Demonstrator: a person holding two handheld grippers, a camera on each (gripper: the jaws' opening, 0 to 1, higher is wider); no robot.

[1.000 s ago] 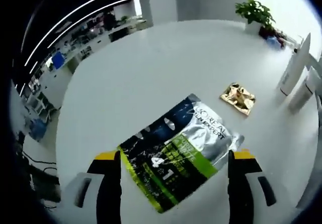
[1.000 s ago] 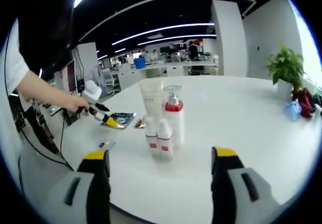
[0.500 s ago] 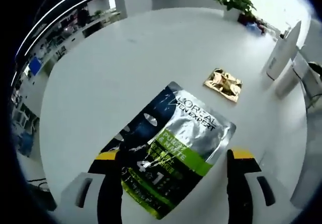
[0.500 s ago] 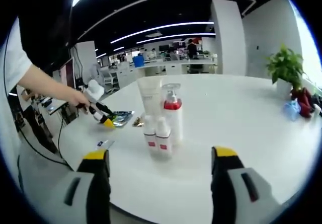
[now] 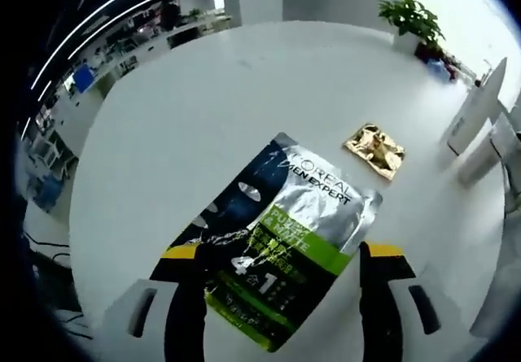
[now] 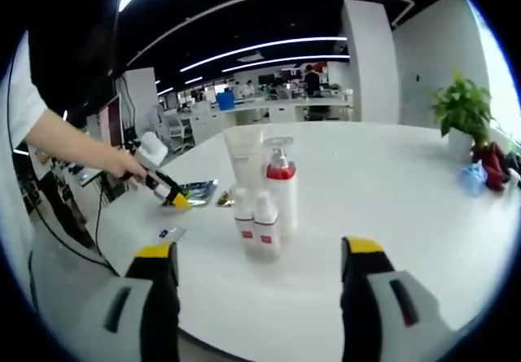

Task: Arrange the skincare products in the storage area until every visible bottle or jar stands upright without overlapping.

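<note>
Skincare group stands near table centre in right gripper view: white tube (image 6: 243, 160) upright at back, clear pump bottle w/ red contents (image 6: 282, 185) beside it, two small white bottles w/ red labels (image 6: 255, 224) in front, close together, all upright; whether they touch, cannot tell. In left gripper view the white tube (image 5: 470, 110) appears at far right edge, another white container just beside it.

Flat items: silver-green sachet (image 5: 281, 238) lies flat on white table (image 5: 203, 118), its lower end between the left gripper (image 5: 281, 297) jaws; small gold sachet (image 5: 374, 150) lies apart, between large sachet and tube.

Left gripper: jaws wide apart, straddling sachet, nothing clamped; also seen in right gripper view (image 6: 169, 193), held by a hand (image 6: 122, 165), tip at sachet (image 6: 195, 190).

Right gripper (image 6: 259, 285): jaws wide apart, holding nothing, short of bottles.

Potted plant (image 6: 466, 110) at far table edge.
</note>
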